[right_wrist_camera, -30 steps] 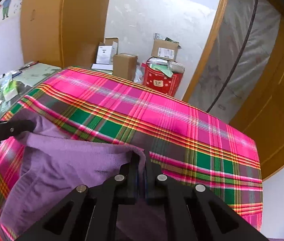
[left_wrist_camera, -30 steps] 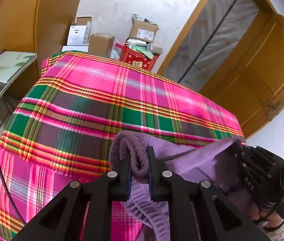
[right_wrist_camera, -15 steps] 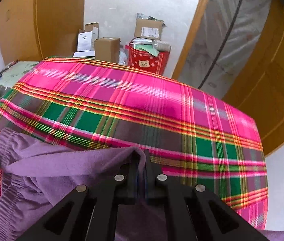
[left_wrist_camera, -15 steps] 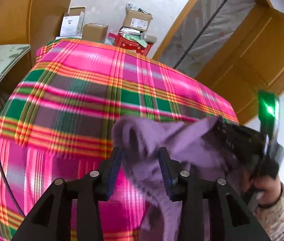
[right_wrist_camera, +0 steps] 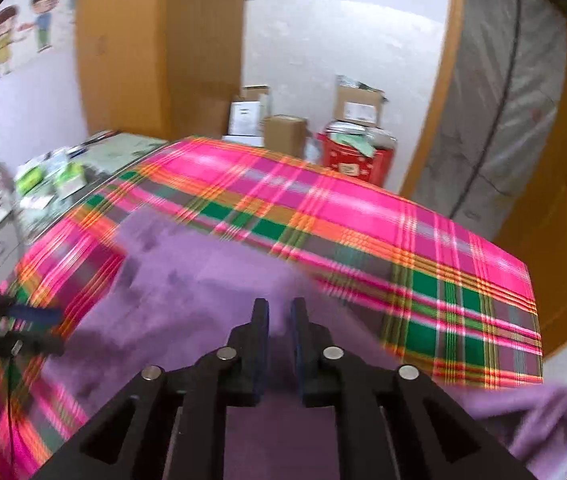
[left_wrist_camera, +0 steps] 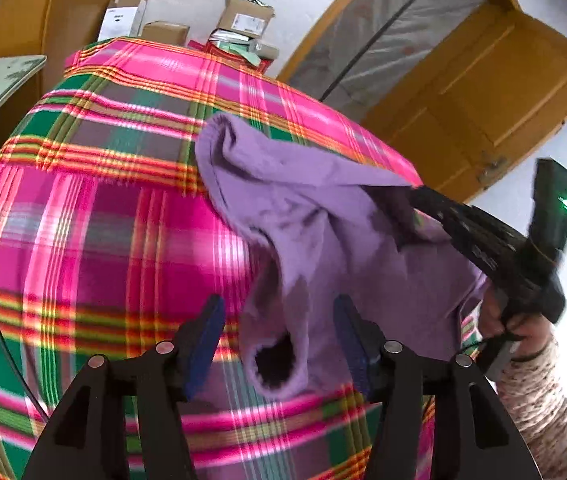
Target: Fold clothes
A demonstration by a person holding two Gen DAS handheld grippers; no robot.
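Purple garment lies bunched on the plaid cloth, toward the cloth's near right part in the left wrist view. One rolled edge of the garment rises over the cloth's green and grey bands, and a cuff-like opening hangs low, between the blue pads of the left gripper.

That gripper's jaws stand wide apart and are opening. The garment's lower fold sits between them, but neither pad presses on it.

At the garment's right side the right gripper reaches in, its tips sunk in a fold, held by a hand in a speckled sleeve. A green light glows on the unit above that hand.

From the right wrist view, the right gripper shows a narrow gap between its jaws, which are opening. The garment spreads under and beyond them. Motion blur hides whether any fabric is pinched. The left gripper appears at the garment's left edge, blurred.

Beyond the cloth's far edge stand cardboard boxes and a red box against a white wall. A wooden door is right of the cloth, and a cluttered desk is left of it.
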